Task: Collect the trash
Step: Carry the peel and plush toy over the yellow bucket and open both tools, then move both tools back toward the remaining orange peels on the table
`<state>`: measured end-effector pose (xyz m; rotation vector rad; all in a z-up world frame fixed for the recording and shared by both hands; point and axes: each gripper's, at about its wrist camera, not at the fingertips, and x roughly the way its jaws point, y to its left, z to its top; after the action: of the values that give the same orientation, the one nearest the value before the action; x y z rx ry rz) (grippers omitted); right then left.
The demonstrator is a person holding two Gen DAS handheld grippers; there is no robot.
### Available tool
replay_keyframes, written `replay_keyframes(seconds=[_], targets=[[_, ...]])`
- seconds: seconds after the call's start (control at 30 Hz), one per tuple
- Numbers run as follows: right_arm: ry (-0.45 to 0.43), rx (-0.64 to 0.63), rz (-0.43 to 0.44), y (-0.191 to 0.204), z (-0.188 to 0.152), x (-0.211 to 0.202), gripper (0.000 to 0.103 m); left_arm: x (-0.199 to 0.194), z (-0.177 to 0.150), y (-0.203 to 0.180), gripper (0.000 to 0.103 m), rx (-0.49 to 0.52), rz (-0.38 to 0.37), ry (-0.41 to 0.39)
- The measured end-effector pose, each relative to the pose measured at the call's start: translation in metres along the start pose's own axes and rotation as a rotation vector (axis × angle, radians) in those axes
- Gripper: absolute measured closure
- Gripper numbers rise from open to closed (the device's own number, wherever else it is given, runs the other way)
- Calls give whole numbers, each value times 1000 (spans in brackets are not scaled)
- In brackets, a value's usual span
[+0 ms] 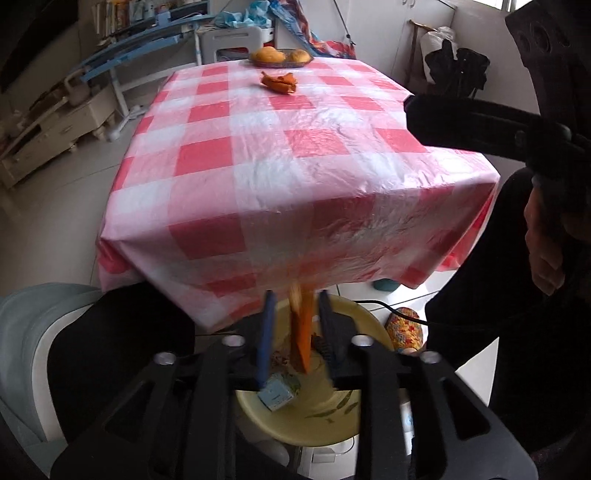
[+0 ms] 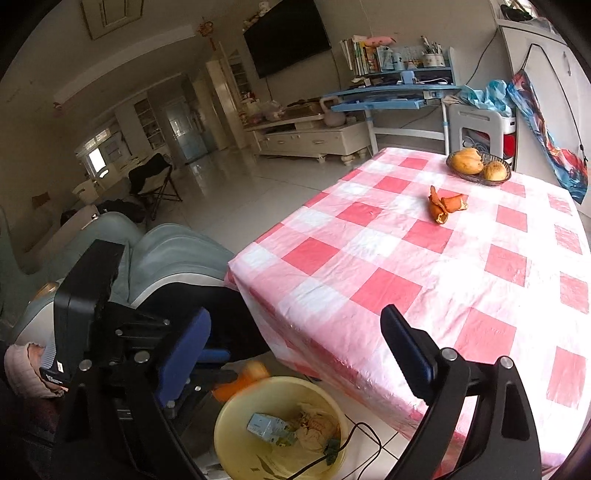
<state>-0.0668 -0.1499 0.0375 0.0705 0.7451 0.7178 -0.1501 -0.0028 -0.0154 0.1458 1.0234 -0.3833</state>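
A blurred strip of orange fruit peel [image 1: 302,328] is seen between the parted, non-gripping fingers of the left gripper [image 1: 295,314] above the yellow plastic trash basin [image 2: 236,413], while the right gripper [image 2: 295,339] is held wide open, empty, beside the red-and-white checked table [image 2: 461,280], where curled orange peel [image 2: 443,208] lies at the far end.

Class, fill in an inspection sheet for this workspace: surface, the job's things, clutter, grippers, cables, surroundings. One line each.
Surface: table with pink checked plastic cloth.
Job's things: orange peel lying on the cloth; yellow bin on the floor by the table, holding a small carton and crumpled paper; blurred peel piece above the bin.
Clutter: fruit basket at the far end.
Grippers: left gripper open around the peel piece, contact unclear; right gripper open, empty.
Cables: black cable over the bin rim.
Surroundings: sofa, blue desk, wall television.
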Motion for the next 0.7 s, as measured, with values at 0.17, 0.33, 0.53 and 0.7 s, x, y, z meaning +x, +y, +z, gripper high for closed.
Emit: replay_keyframes(seconds=[0.17,0.33,0.53,0.7], targets=[[10,-8,-19,5,-3,1,14,-19,8,18,53,-58,29,-74],[23,-14,-30,7,-4,5,14,-27,14,38,47,-136,57,-113],[47,-36,-44,11,-6,11,14,-27,17,52,46,-194,75,-126],[56,-47,-48,14,-6,14,14,-28,18,56,41,-219,84,-136]])
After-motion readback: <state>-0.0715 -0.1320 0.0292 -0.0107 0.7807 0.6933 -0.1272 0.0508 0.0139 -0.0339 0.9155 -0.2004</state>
